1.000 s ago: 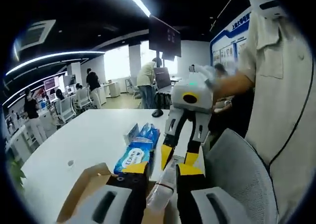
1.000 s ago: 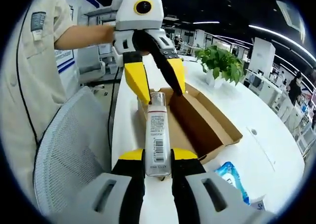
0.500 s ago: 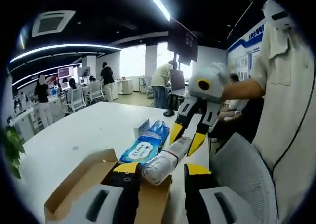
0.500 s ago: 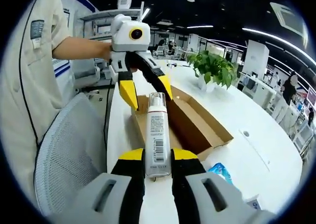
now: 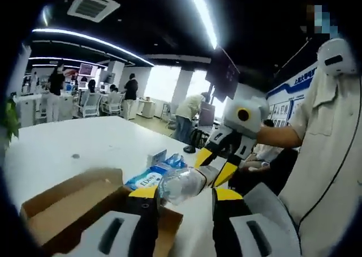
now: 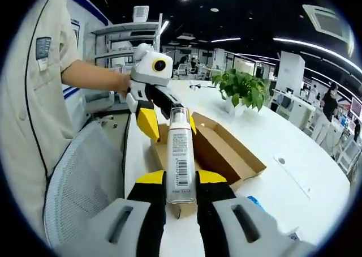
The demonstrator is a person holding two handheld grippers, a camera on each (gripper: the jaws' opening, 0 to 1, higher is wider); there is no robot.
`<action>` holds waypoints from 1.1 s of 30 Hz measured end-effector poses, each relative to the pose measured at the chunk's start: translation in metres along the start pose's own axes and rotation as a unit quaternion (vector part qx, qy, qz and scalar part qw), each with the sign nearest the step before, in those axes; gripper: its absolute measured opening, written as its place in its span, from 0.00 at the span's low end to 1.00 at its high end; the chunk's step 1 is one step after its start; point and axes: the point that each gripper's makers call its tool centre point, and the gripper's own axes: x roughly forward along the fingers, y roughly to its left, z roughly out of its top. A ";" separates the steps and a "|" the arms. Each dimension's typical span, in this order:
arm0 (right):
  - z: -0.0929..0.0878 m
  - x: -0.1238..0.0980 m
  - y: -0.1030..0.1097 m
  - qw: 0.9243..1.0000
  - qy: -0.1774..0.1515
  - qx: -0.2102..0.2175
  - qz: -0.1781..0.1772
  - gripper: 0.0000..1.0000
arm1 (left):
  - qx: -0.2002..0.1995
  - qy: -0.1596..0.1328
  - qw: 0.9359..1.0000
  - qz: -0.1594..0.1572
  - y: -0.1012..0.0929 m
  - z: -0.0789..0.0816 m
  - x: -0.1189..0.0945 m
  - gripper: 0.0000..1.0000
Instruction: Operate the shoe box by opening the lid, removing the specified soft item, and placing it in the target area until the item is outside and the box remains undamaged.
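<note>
The right gripper (image 6: 181, 183) is clamped on a smooth cylindrical white bottle (image 6: 180, 158) with a barcode label, held in the air above the open brown cardboard shoe box (image 6: 223, 149). The left gripper (image 5: 184, 197) stands with jaws apart over the box. The left gripper view adds a glossy blue wipes pack (image 5: 148, 179) beside the box on the white table (image 5: 62, 155); the right gripper view, a leafy potted plant (image 6: 244, 90) beyond it.

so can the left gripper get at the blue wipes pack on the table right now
Probably yes: the left gripper is open, and the wipes pack lies bare on the table beyond the open box.
</note>
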 end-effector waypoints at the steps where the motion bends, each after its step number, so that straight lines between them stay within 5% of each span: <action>1: 0.002 0.001 0.000 1.000 -0.005 0.003 0.000 0.16 | -0.005 -0.014 1.000 -0.004 -0.002 0.004 0.001 0.36; 6: 0.011 0.005 0.004 0.999 -0.026 0.018 0.008 0.16 | -0.028 -0.053 0.998 -0.019 -0.008 0.016 0.004 0.34; 14: 0.011 0.011 0.005 0.998 -0.033 0.042 0.013 0.17 | -0.024 -0.070 0.997 -0.027 -0.014 0.030 0.010 0.28; 21: 0.014 0.014 0.015 0.990 -0.066 0.118 0.038 0.17 | -0.025 -0.078 0.995 -0.049 -0.026 0.039 0.017 0.25; 28: 0.011 0.017 0.022 0.987 -0.072 0.133 0.051 0.17 | -0.007 -0.057 0.996 -0.070 -0.035 0.037 0.024 0.24; 33: 0.000 0.021 0.026 0.990 -0.048 0.120 0.058 0.17 | 0.017 0.002 0.998 -0.064 -0.037 0.024 0.030 0.23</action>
